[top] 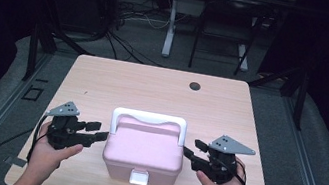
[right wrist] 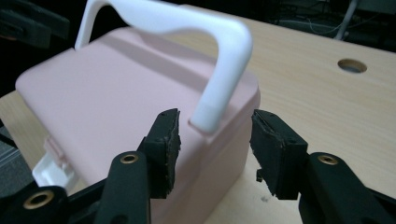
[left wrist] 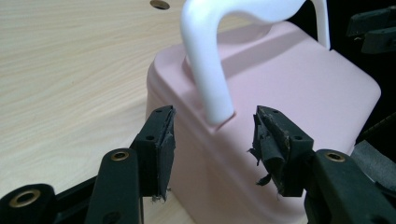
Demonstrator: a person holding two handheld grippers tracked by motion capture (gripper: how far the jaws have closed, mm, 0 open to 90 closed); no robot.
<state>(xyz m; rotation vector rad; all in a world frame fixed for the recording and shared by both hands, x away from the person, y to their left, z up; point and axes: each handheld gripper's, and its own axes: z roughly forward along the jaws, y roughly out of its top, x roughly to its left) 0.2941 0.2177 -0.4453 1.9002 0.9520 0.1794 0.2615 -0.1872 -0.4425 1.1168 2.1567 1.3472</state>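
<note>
Pink box (top: pixel 143 155) sits low centre, its long axis across the frame, between left gripper (top: pixel 101 131) and right gripper (top: pixel 191 148); both gape wide, empty, equally near.

A pale wood-grain counter (top: pixel 102 87) carries a pink box (top: pixel 143 156) with an upright white handle (top: pixel 149 118), standing near the front edge. Well behind the box, a small round hole (top: pixel 195 86) pierces the counter.
</note>
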